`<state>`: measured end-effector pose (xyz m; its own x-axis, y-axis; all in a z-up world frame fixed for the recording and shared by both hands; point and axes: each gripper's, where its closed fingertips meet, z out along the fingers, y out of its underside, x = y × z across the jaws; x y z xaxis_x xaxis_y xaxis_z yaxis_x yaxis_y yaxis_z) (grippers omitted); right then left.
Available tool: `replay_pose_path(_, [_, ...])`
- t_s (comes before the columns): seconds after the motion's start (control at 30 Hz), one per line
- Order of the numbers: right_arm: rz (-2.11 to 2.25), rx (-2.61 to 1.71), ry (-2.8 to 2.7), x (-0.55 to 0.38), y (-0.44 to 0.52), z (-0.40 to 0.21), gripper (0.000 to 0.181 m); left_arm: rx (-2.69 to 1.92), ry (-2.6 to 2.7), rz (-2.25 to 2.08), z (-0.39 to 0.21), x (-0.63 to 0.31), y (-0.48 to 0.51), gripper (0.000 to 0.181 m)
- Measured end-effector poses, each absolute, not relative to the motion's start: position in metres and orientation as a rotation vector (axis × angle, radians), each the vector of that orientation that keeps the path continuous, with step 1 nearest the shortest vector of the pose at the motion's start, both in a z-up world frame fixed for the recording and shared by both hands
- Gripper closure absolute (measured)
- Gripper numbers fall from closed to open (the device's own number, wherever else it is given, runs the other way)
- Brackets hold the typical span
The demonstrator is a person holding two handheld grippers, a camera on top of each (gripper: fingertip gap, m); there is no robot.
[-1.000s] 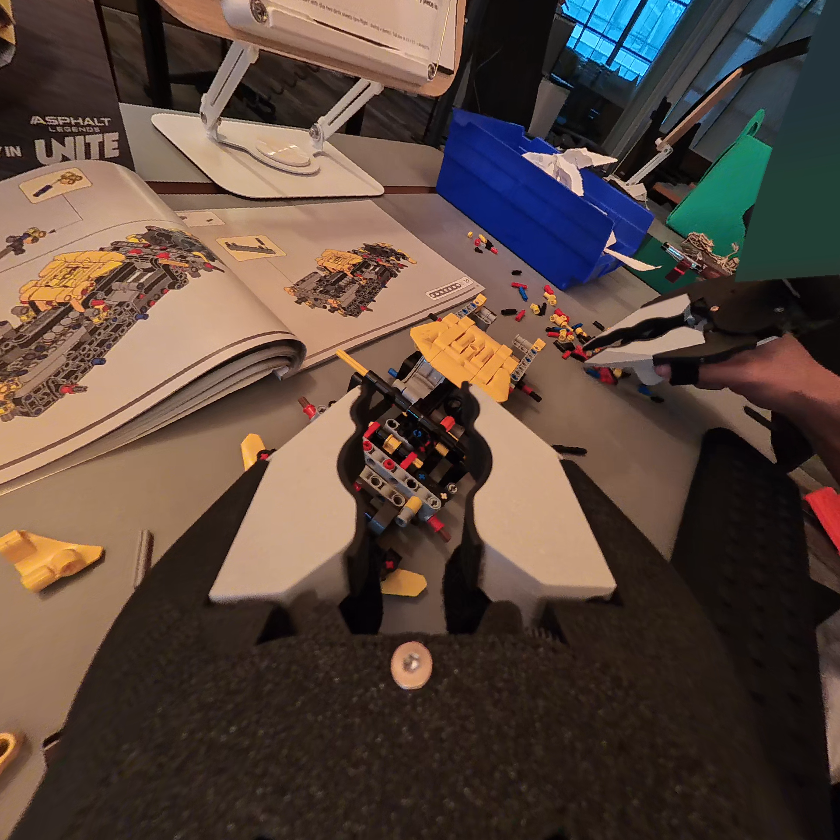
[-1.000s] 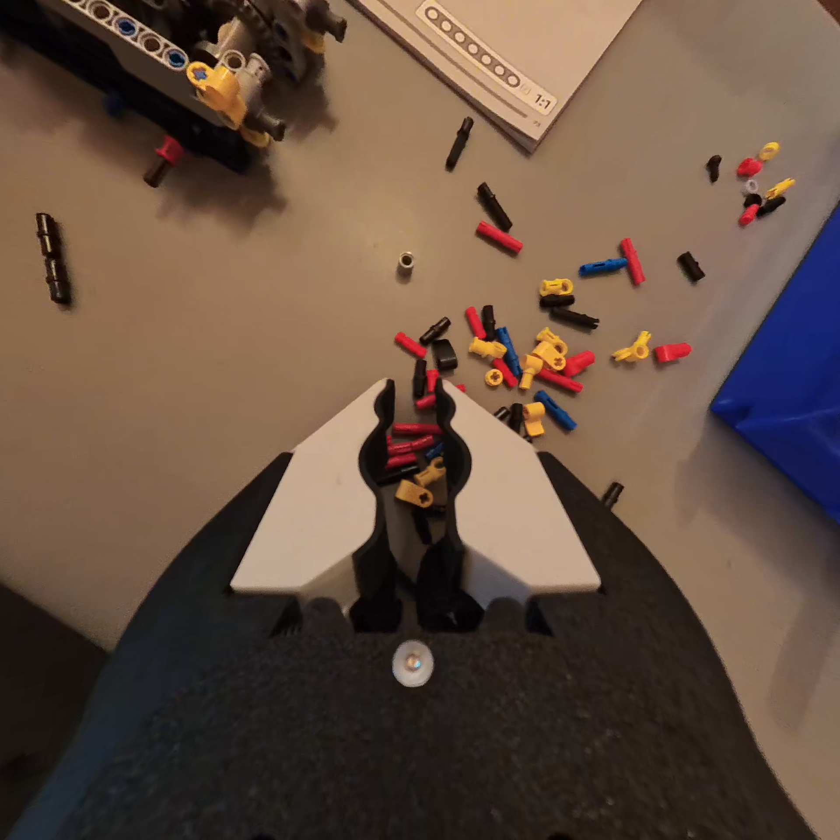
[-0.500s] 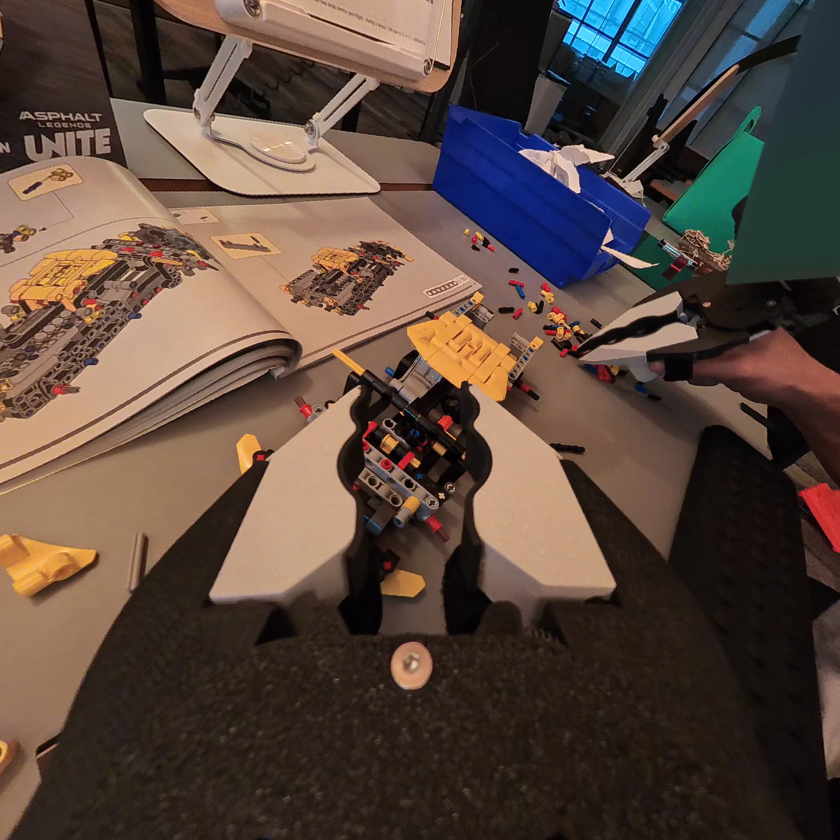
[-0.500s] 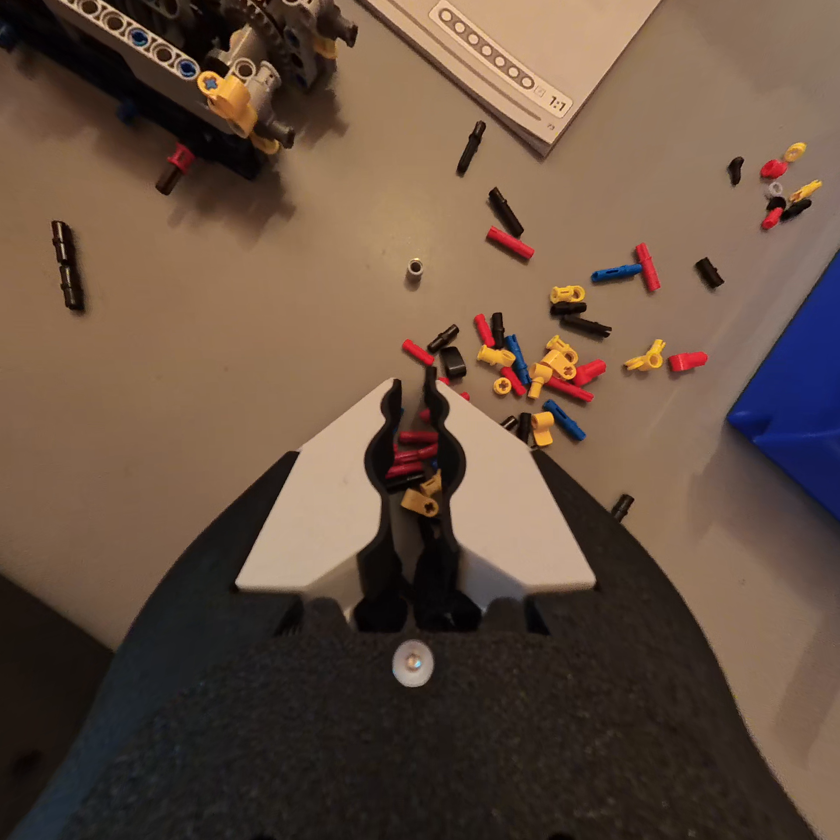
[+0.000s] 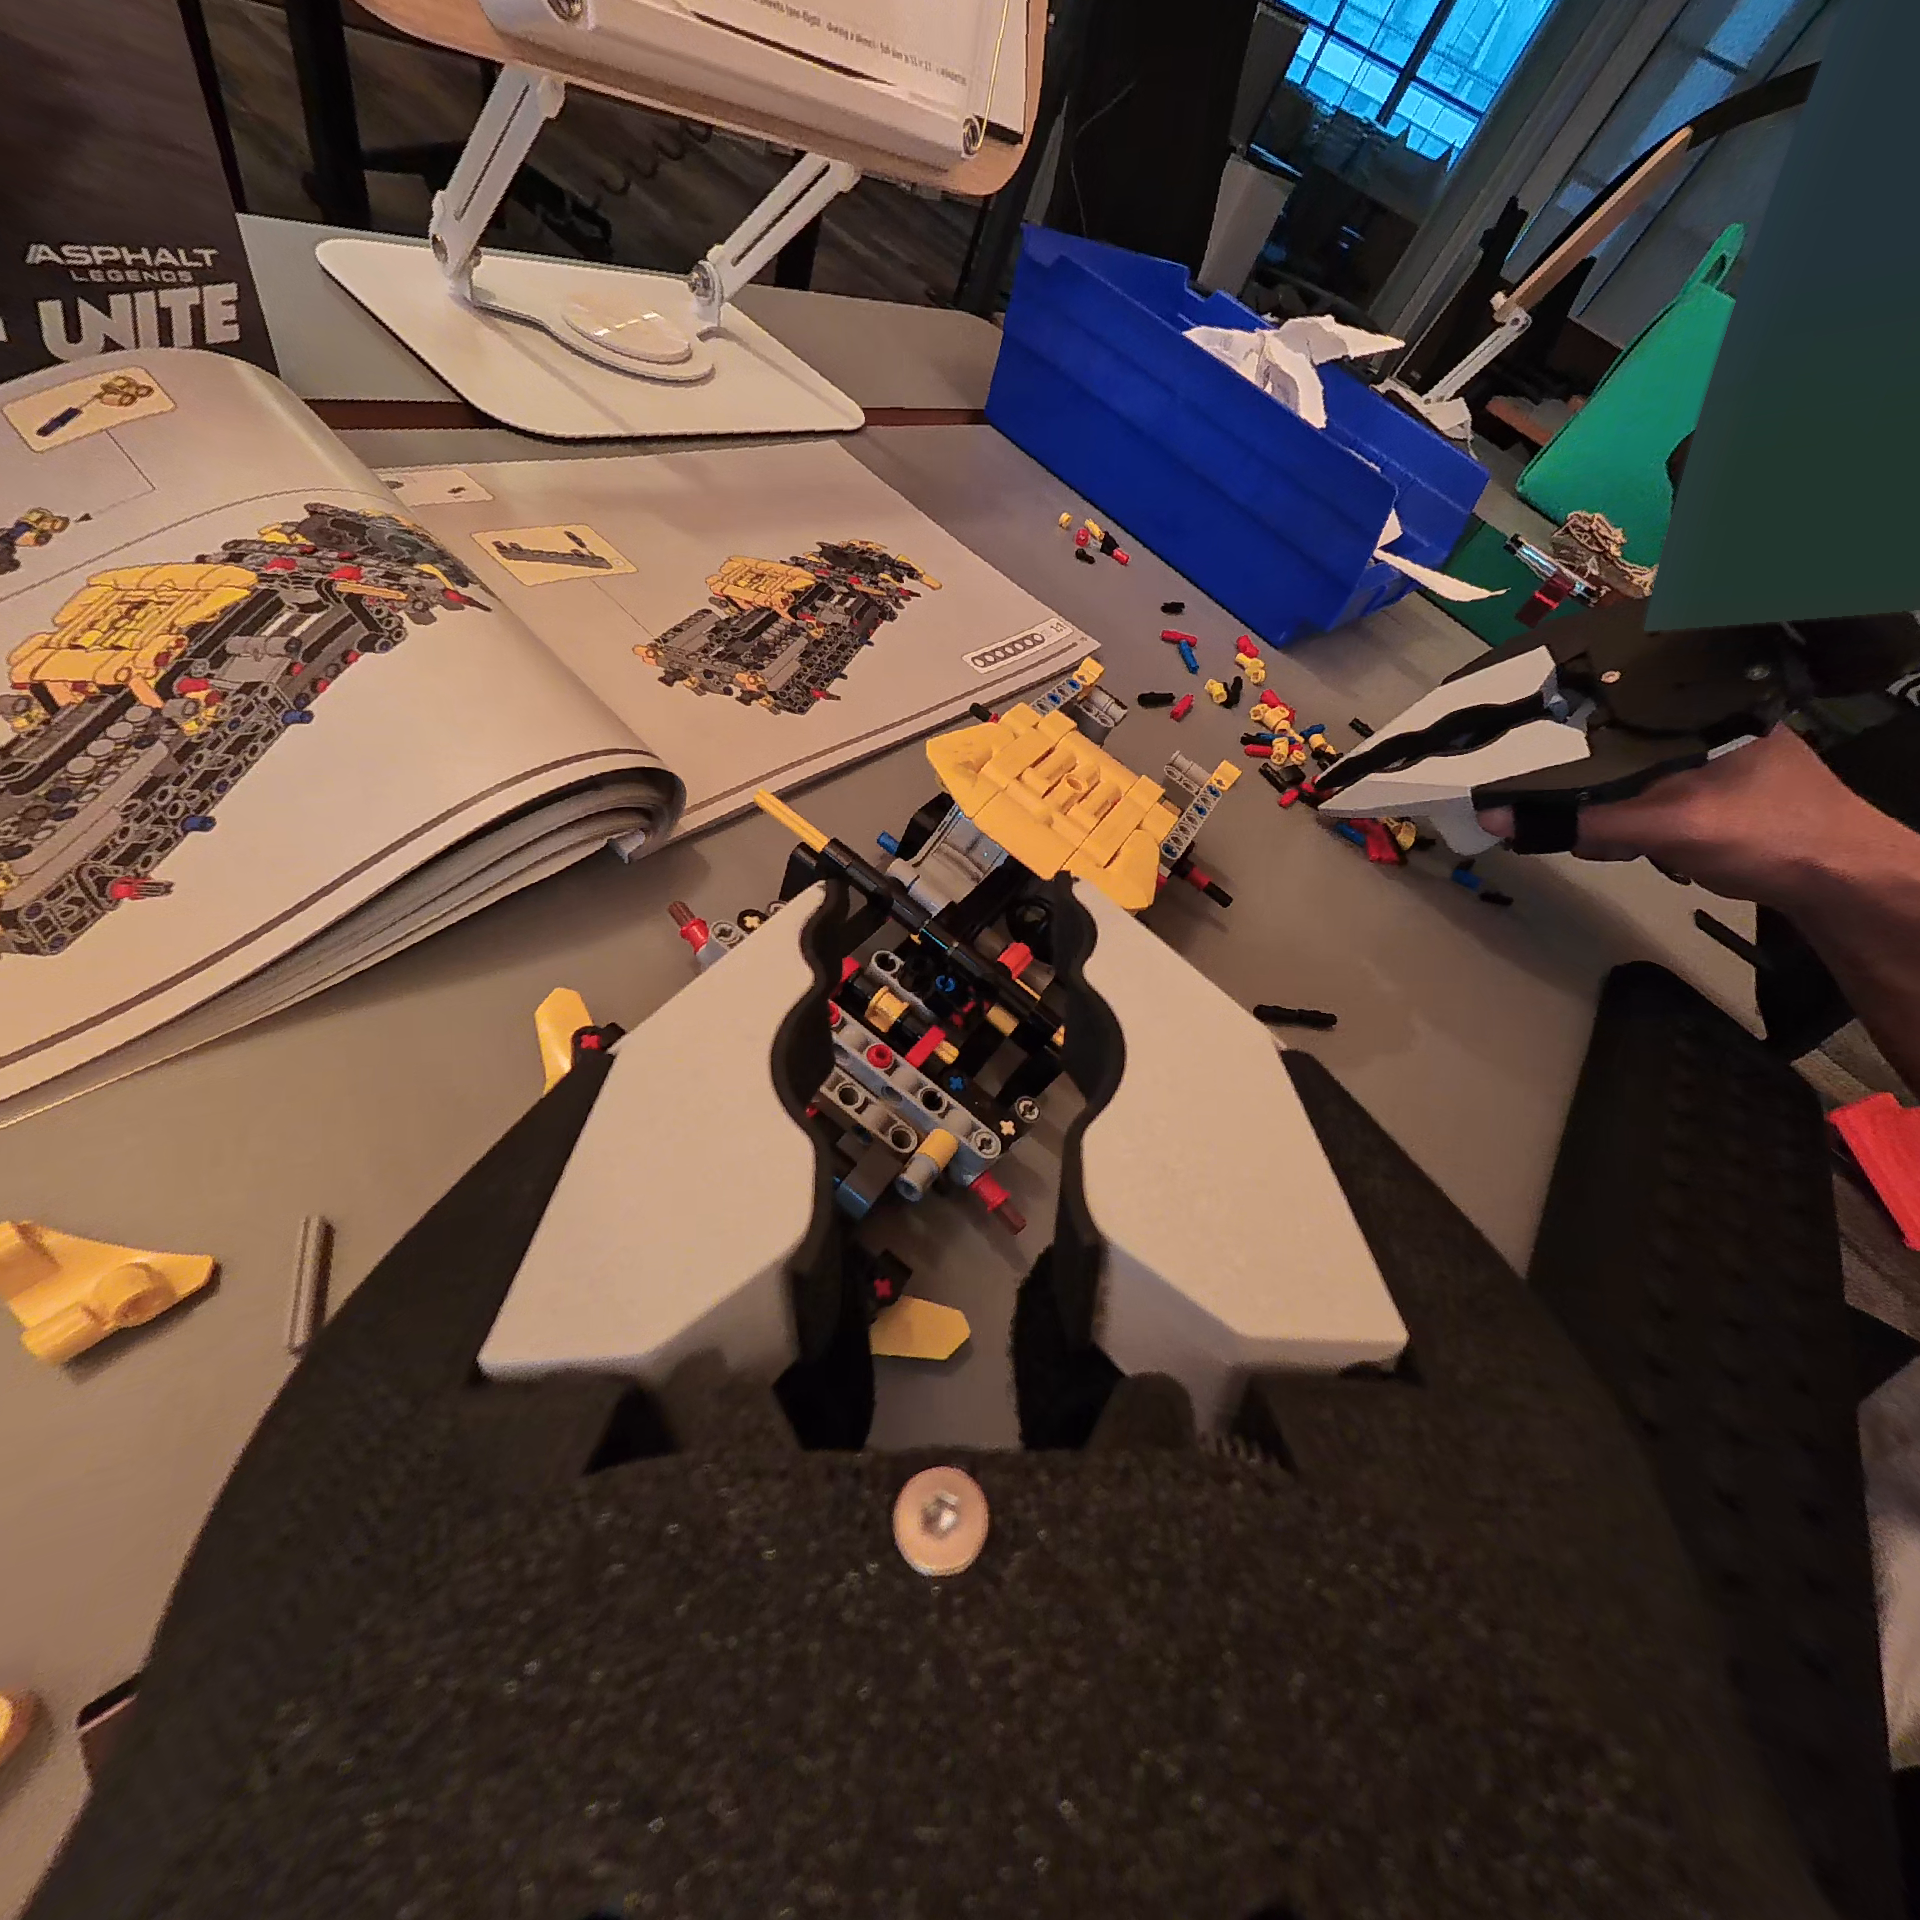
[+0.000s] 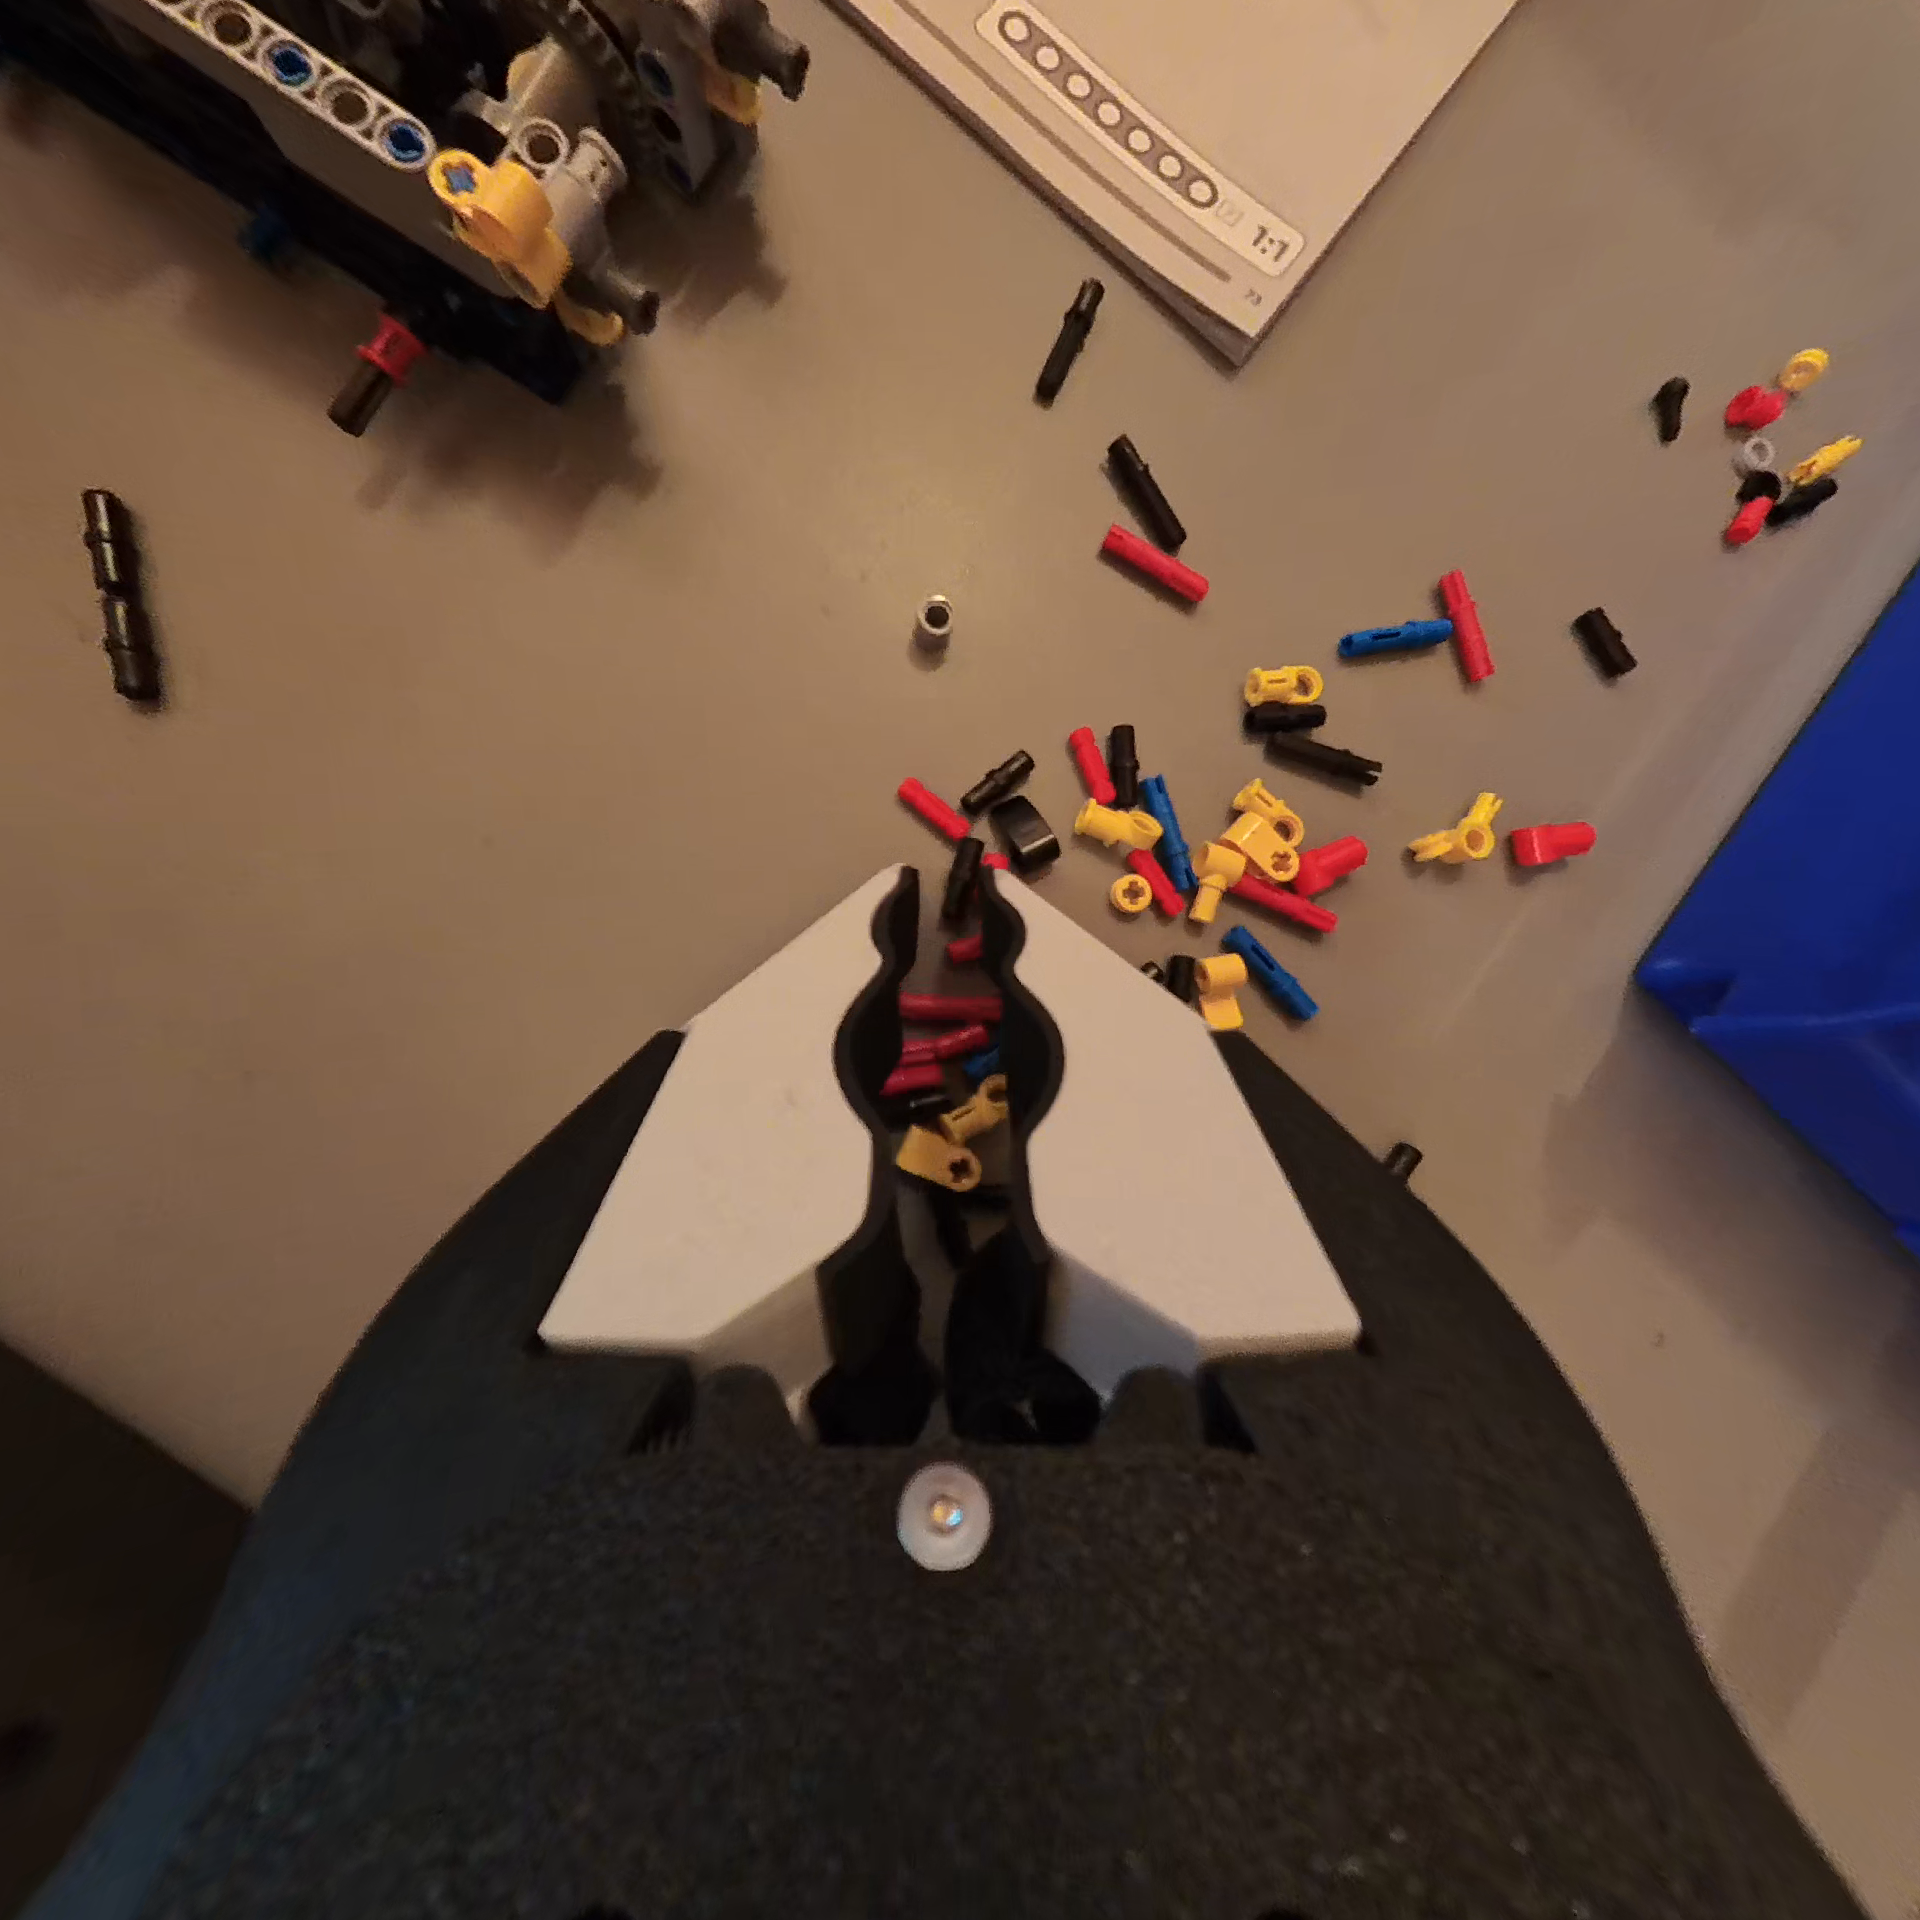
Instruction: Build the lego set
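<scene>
A partly built lego model [image 5: 1049, 790], black and grey with a yellow top, stands on the grey table. My left gripper [image 5: 940, 904] is shut on its near end, one finger on each side. It also shows at the top left of the right wrist view [image 6: 499, 197]. My right gripper [image 6: 948, 873] points down at a pile of small red, blue, yellow and black pins [image 6: 1226, 842]. Its tips are closed on a black pin [image 6: 963, 873] at the table. The right gripper also shows at the right of the left wrist view [image 5: 1325, 790], held by a hand.
An open instruction booklet [image 5: 416, 644] lies to the left of the model. A blue bin [image 5: 1195, 447] stands behind the pins. A white stand [image 5: 582, 353] is at the back. Yellow panels [image 5: 94, 1283] and a grey axle [image 5: 310, 1283] lie at near left. A long black pin [image 6: 123, 597] lies apart. The left gripper's tips are roughly 30 cm from the right gripper's.
My right gripper's jaws have narrowed around the black pin while staying over the pile. My left gripper has kept its hold on the model, almost still.
</scene>
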<state>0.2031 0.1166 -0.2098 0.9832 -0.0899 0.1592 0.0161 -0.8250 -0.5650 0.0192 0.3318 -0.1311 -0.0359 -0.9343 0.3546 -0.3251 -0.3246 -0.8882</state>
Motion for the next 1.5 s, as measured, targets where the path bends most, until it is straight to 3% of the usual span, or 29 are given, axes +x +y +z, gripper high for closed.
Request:
replay_pose_path(0.53, [-0.176,-2.511,0.034,0.188,0.123,-0.210,0.177,-1.674,1.338,-1.384,-0.131,0.019,0.330,0.141])
replay_pose_path(0.77, [0.184,-2.480,-0.313,0.082,0.148,-0.209,0.177,-1.673,1.340,-1.384,-0.131,0.019,0.329,0.141])
replay_pose_path(1.2, [0.176,-2.539,-0.278,0.072,0.141,-0.214,0.176,-1.672,1.339,-1.403,-0.130,0.017,0.327,0.141])
replay_pose_path(1.33, [0.198,-2.514,-0.240,0.074,0.142,-0.207,0.165,-1.673,1.336,-1.406,-0.130,0.017,0.327,0.141])
replay_pose_path(1.5, [-0.032,-2.487,-0.118,0.130,0.136,-0.192,0.168,-1.674,1.337,-1.406,-0.131,0.017,0.327,0.141])
